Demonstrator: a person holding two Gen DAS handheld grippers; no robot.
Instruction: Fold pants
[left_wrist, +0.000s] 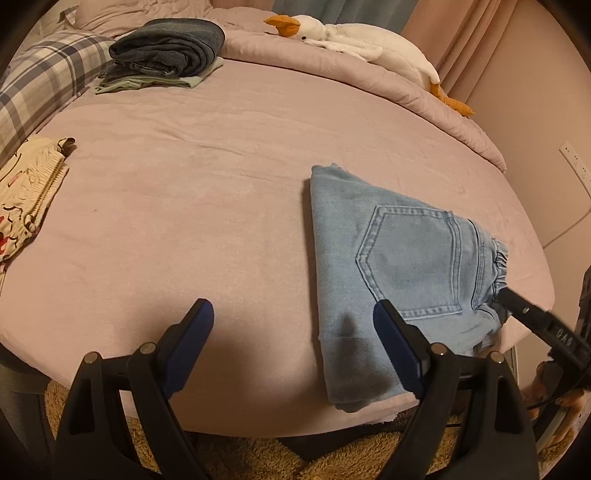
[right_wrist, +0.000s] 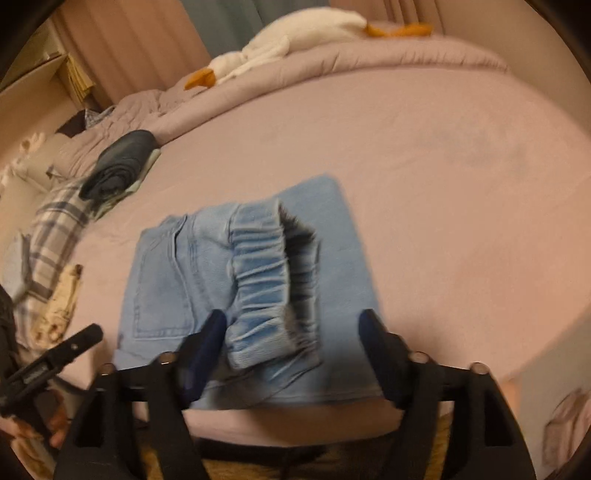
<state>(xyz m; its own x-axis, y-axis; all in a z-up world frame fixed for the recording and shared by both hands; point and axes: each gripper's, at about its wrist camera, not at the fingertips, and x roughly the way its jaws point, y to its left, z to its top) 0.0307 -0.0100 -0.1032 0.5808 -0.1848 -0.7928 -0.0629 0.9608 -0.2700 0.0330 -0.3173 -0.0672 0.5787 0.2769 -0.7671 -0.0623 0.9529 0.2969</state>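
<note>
A: Where were the pants (left_wrist: 399, 269)?

B: They lay folded on the pink bed sheet (left_wrist: 207, 177), close to its near edge, back pocket (left_wrist: 413, 258) up. The elastic waistband (right_wrist: 269, 280) stood a little raised above the folded denim.

A: And the left gripper (left_wrist: 293, 321)?

B: Its blue-padded fingers were spread wide apart and held nothing; one finger hung over the bare sheet, the other over the near end of the pants.

A: The right gripper (right_wrist: 291, 332)?

B: Also spread apart. The waistband sat between its fingers, but they did not clamp it.

A: What else lay on the bed?

B: A stack of folded clothes (left_wrist: 166, 51) far back, a plaid pillow (left_wrist: 40, 81), a printed cream garment (left_wrist: 29, 188) at the left, and a plush goose (left_wrist: 354, 40) on the rumpled comforter (left_wrist: 369, 81).
</note>
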